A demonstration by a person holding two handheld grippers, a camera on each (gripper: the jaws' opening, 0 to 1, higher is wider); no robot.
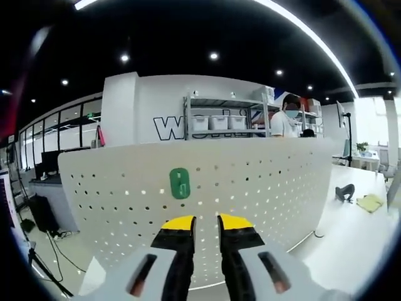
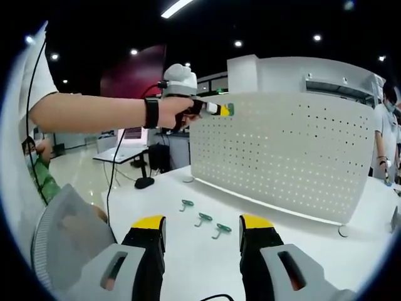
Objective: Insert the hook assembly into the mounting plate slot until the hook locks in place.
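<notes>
Sighting along the left gripper [image 1: 207, 224]: finding its yellow-tipped jaws parted by a narrow gap, pinching nothing, bare plate showing between them.

Spotting the green hook assembly [image 1: 180, 183] just ahead of the claw, a shade beyond and outboard of its left jaw tip, lying flat against the white perforated mounting plate [image 1: 269, 182]. Noting its long axis standing upright on the plate, roughly in line with the jaws' reach. Not managing to tell whether it is seated or locked.

Checking from the right gripper view: seeing the left gripper [image 2: 216, 110], held in a hand [image 2: 172, 113], up at the plate's [image 2: 282, 150] near top corner, with the green piece [image 2: 230, 109] right at its tip.

Finding the right gripper [image 2: 200, 226] with jaws spread wide, empty, hovering over the white table [image 2: 188, 269]. Counting three spare hooks [image 2: 204, 219] lying on the table just ahead of that claw, between it and the plate.

Judging the left claw far nearer the hook; expecting the next move to turn on a short push forward and slightly left.

Reading one large "W" on the wall beyond the plate; remaining letters hidden by shelving.
</notes>
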